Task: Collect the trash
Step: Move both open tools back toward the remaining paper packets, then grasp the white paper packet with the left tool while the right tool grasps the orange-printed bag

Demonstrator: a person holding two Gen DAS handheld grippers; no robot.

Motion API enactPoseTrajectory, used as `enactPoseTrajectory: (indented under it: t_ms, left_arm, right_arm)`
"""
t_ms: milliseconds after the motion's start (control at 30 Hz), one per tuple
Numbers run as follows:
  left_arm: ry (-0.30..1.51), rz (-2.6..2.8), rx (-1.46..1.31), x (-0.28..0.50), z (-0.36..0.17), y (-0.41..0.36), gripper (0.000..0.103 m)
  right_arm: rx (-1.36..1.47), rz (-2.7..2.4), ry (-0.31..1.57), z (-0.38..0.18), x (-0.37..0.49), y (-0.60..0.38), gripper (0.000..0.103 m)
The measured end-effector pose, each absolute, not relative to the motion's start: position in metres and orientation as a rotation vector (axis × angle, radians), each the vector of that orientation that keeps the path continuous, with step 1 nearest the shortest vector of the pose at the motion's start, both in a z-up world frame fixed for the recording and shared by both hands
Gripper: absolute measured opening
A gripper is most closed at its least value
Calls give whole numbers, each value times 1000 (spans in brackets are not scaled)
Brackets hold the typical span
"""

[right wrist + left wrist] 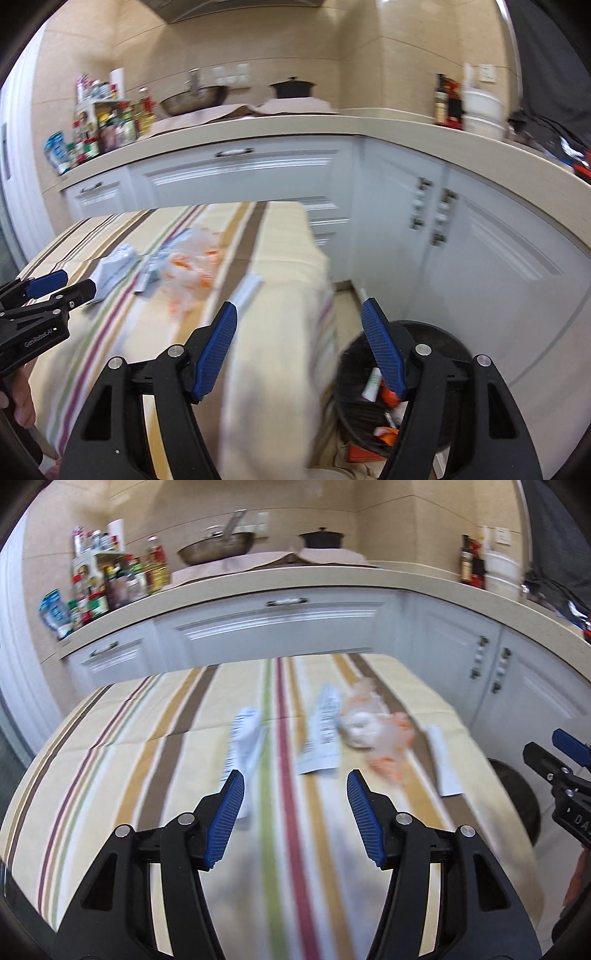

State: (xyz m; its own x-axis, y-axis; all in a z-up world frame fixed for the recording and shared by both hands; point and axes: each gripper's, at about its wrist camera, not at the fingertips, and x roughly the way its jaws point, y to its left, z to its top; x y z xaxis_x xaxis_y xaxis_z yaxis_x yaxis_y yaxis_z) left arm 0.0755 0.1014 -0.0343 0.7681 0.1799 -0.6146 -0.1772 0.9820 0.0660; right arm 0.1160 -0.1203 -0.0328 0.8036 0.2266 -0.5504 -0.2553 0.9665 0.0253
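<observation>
Trash lies on a striped tablecloth (147,768): a white wrapper (243,738), a printed packet (323,734), a crumpled clear-and-orange plastic bag (373,731) and a white paper strip (443,760). My left gripper (295,790) is open and empty above the cloth, just short of the wrapper and the packet. My right gripper (301,325) is open and empty over the table's right edge, above a black bin (436,369) on the floor that holds a tube and orange scraps. The bag (188,273) and strip (247,291) also show in the right wrist view. Both views are blurred.
White cabinets (280,624) under a beige counter (332,579) stand behind the table. The counter carries bottles (110,579), a wok (218,546), a black pot (321,537) and a white bucket (502,572). The bin's rim (517,801) shows right of the table.
</observation>
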Motion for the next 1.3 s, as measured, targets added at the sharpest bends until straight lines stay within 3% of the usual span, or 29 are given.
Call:
enactPoseTrajectory:
  t_ms: [433, 500, 1000, 1233, 1300]
  left_arm:
    - [699, 311, -57, 74, -46, 171, 60]
    - [708, 310, -60, 78, -48, 173, 65]
    - [716, 315, -62, 88, -55, 182, 67]
    - [714, 305, -67, 90, -56, 185, 72]
    - [718, 300, -68, 92, -57, 185, 72]
  right_arm:
    - [-112, 306, 718, -56, 152, -60, 68]
    - [-117, 307, 749, -59, 156, -58, 68]
    - [-105, 408, 760, -53, 165, -12, 68]
    - [-112, 386, 842, -70, 178, 0, 70]
    - [-102, 391, 852, -72, 177, -3, 64]
